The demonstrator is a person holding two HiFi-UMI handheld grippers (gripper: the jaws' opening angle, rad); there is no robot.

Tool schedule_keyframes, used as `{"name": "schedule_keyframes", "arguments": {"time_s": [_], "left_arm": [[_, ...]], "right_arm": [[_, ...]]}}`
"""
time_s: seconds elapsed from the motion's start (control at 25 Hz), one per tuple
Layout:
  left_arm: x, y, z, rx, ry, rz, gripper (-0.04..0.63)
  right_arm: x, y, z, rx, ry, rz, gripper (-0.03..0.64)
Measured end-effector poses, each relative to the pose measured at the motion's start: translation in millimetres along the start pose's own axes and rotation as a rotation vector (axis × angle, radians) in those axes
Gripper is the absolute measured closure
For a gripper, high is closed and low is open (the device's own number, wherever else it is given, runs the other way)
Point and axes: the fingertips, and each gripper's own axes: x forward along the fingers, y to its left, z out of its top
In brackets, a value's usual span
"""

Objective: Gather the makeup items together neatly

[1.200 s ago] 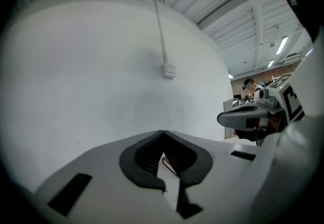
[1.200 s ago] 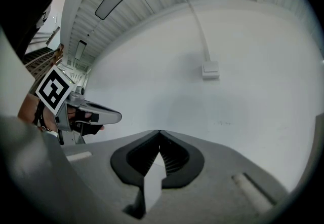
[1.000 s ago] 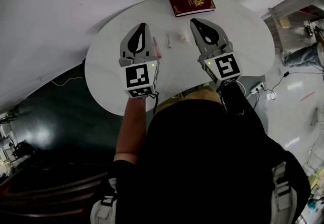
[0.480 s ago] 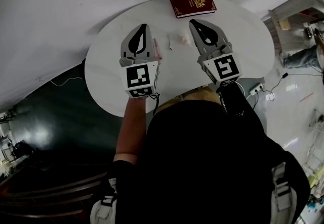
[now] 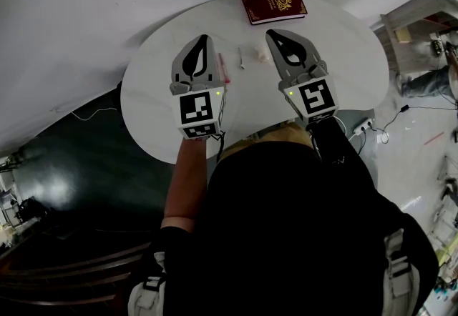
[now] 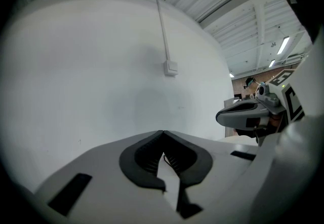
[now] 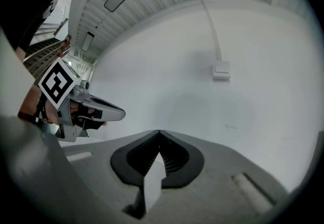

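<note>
A slim pink makeup stick point(image 5: 221, 66) lay on the white counter point(image 5: 147, 96) at upper centre, long axis running up-frame, a short white stick point(image 5: 241, 58) parallel beside it. Left gripper point(image 5: 203, 38) and right gripper point(image 5: 271, 34) flanked them, fingers closed on nothing.

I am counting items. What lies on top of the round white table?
A dark red booklet, a thin pink stick, a small white stick and a pale lump. Anything beneath the left gripper and right gripper is covered.
</note>
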Motion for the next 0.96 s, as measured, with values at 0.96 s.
{"name": "schedule_keyframes", "arguments": {"time_s": [0.96], "left_arm": [[0.3,-5.9,3.0,0.009,0.0,-0.01,0.586]], "right_arm": [[-1.6,-0.9,2.1,0.008,0.004,0.001,0.612]]}}
